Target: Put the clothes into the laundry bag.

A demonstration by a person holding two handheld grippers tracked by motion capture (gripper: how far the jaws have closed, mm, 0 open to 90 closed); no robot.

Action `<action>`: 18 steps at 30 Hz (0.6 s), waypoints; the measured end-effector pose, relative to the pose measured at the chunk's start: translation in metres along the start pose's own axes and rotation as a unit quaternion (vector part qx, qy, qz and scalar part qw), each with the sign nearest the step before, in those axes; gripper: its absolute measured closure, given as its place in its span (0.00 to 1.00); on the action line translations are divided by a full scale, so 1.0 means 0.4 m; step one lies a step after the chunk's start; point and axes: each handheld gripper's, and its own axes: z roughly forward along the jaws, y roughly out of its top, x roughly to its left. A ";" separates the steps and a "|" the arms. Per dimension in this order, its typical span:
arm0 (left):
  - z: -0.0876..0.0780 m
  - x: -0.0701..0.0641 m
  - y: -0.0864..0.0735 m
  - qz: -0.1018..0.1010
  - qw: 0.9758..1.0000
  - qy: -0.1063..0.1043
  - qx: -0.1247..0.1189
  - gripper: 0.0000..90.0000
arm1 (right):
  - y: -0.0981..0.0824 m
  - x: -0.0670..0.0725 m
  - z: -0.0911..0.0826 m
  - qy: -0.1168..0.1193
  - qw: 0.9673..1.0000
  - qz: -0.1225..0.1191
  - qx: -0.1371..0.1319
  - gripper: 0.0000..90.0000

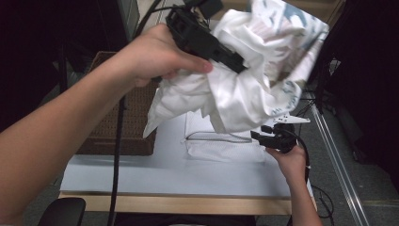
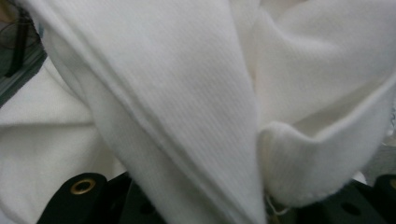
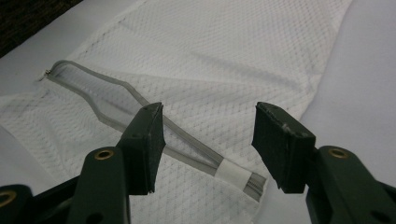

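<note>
High view: our left gripper (image 1: 237, 63) clamps the soft, limp white garment (image 1: 254, 80); our right gripper (image 3: 208, 140), jaws apart, hovers above the mesh bag (image 3: 224, 60), beside its zipper (image 3: 116, 100).

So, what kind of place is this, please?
Probably a recording workbench set up for laundry handling, not a home: a white-topped table, a metal rail on the floor beside it, a mesh laundry bag, and a white garment held up.
</note>
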 end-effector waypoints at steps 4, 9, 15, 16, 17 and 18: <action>0.054 -0.062 0.034 0.025 0.999 -0.037 0.000 0.76 | -0.001 -0.011 -0.008 -0.004 1.000 0.005 -0.004 0.49; 0.110 -0.122 0.076 0.044 0.996 -0.083 0.001 0.76 | -0.004 -0.025 -0.019 -0.009 1.000 0.010 -0.009 0.50; 0.136 -0.126 0.056 0.040 0.995 -0.091 0.011 0.76 | -0.015 -0.050 -0.042 -0.017 1.000 0.020 -0.018 0.51; 0.136 -0.126 0.056 0.040 0.995 -0.091 0.011 0.76 | -0.015 -0.050 -0.042 -0.017 1.000 0.020 -0.018 0.51; 0.138 -0.117 0.045 0.030 0.995 -0.094 0.012 0.76 | -0.018 -0.055 -0.046 -0.019 0.999 0.023 -0.015 0.51; 0.139 -0.108 0.034 0.024 0.995 -0.096 0.015 0.76 | -0.018 -0.055 -0.046 -0.019 0.999 0.023 -0.015 0.51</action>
